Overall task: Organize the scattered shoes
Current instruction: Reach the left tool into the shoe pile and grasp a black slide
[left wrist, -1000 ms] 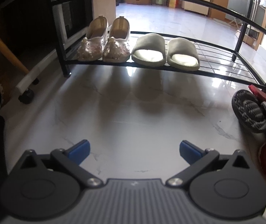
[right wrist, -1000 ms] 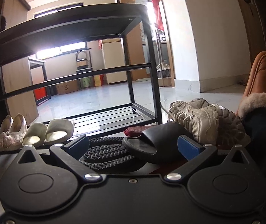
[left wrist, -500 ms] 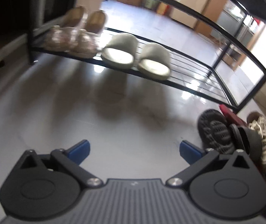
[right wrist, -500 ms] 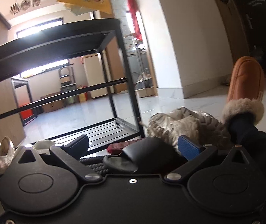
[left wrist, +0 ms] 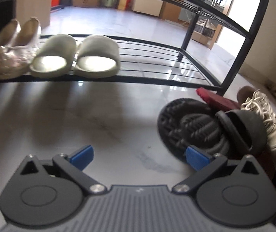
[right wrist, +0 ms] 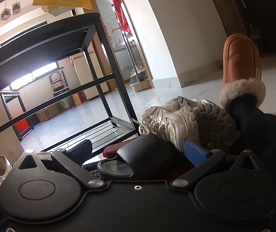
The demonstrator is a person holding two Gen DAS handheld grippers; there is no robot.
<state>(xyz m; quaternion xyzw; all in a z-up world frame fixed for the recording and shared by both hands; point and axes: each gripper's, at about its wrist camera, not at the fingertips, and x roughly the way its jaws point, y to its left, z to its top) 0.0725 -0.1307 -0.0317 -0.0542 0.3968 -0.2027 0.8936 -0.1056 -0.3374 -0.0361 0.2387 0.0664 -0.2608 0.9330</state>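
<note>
Nearer now — black slide (left wrist: 242,129) lies toe-left.

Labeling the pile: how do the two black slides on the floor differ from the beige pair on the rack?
Place: the black slides are piled on the floor among other shoes; the beige slides sit on the rack's bottom shelf.
Pose: one black slide is flipped, ribbed sole up, with the other lying across it; the beige pair stands upright, side by side.
Colour: black versus pale beige.
Shared: both are open-toe, single-strap slides.
</note>
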